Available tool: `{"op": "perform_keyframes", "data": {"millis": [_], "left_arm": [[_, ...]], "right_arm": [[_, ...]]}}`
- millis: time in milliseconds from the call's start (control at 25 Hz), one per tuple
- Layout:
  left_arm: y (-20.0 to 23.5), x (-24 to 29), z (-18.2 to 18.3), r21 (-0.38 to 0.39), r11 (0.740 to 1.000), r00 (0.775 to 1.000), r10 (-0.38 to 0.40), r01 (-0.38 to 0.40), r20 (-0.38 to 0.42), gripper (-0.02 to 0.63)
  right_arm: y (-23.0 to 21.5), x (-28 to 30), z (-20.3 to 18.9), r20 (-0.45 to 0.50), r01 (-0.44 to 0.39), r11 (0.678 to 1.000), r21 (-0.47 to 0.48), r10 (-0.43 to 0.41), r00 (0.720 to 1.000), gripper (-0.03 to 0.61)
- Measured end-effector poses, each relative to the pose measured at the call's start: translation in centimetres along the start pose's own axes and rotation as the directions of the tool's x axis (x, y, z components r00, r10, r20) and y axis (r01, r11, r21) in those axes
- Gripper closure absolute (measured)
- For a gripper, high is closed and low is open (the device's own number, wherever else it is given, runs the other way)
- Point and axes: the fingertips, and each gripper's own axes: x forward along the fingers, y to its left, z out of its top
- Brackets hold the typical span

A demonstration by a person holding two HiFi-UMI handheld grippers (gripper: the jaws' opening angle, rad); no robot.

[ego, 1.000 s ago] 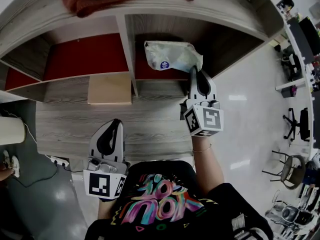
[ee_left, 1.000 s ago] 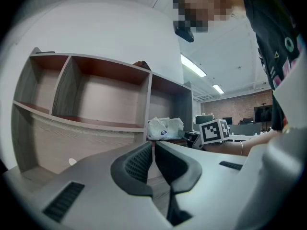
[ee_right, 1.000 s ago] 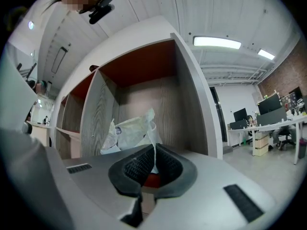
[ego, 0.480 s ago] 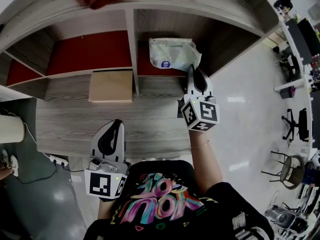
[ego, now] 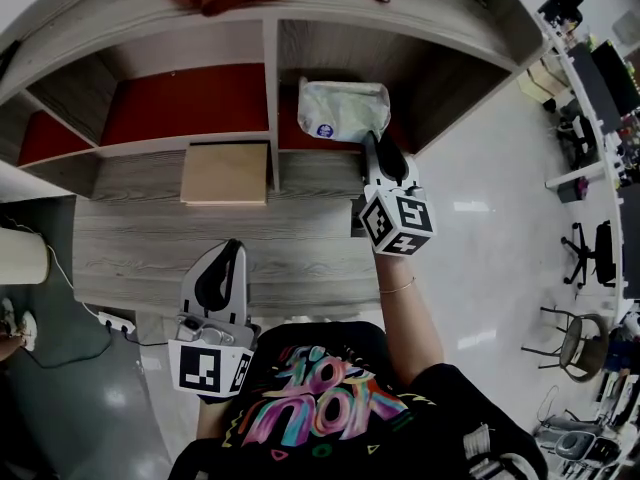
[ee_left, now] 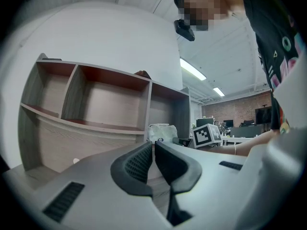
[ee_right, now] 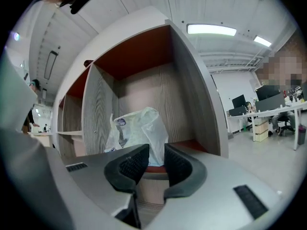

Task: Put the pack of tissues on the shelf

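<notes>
Wood-grain shelf [ego: 150,146] ahead of both grippers. Pack of tissues [ego: 342,110] lying in the compartment just beyond right gripper [ego: 377,144] tips, released; jaws just opened, apart, nothing pressed between pads. Left gripper [ego: 232,250] farther back, jaws together, empty.

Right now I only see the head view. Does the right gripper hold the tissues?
Observer: No. In its own view the right gripper has its jaws apart. They have just been opening and press on nothing. The tissues stand on the shelf just beyond them.
Operator: And the left gripper?
Observer: Its own view shows the left gripper with jaws shut together, empty.
</notes>
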Motion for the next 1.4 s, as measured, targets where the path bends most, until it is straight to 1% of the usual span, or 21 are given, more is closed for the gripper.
{"op": "perform_keyframes", "data": {"millis": [200,480,640,800,1000,1240,1400], "left_arm": [[-0.1,-0.3,0.3,0.001,1.0,1.0,0.006,-0.006,0.011,0.578],[-0.6,-0.6,0.9,0.012,1.0,1.0,0.004,-0.004,0.027,0.578],[-1.3,-0.8,1.3,0.015,1.0,0.999,0.001,-0.001,0.036,0.578],[-1.8,-0.7,1.7,0.021,1.0,0.999,-0.005,0.004,0.044,0.578],[-2.0,-0.6,1.6,0.025,1.0,0.999,-0.012,0.011,0.044,0.578],[-2.7,-0.2,1.6,0.031,0.999,0.999,-0.034,0.033,0.043,0.578],[-3.2,-0.1,1.8,0.042,0.998,0.998,-0.052,0.051,0.037,0.578]], "right_arm": [[-0.1,-0.5,0.3,0.003,-0.006,1.0,0.021,0.006,1.0,0.471],[-0.1,-1.4,1.2,0.019,-0.016,1.0,0.013,0.016,1.0,0.462],[0.2,-2.2,1.9,0.021,-0.04,0.999,0.004,0.04,0.999,0.44],[0.4,-3.1,3.1,0.044,-0.061,0.998,-0.006,0.062,0.997,0.441],[0.9,-4.1,3.7,0.05,-0.085,0.996,-0.015,0.085,0.995,0.442],[1.8,-6.3,4.5,0.043,-0.145,0.989,-0.031,0.147,0.988,0.442],[4.0,-8.1,5.2,0.024,-0.247,0.968,-0.035,0.248,0.969,0.446]]}}
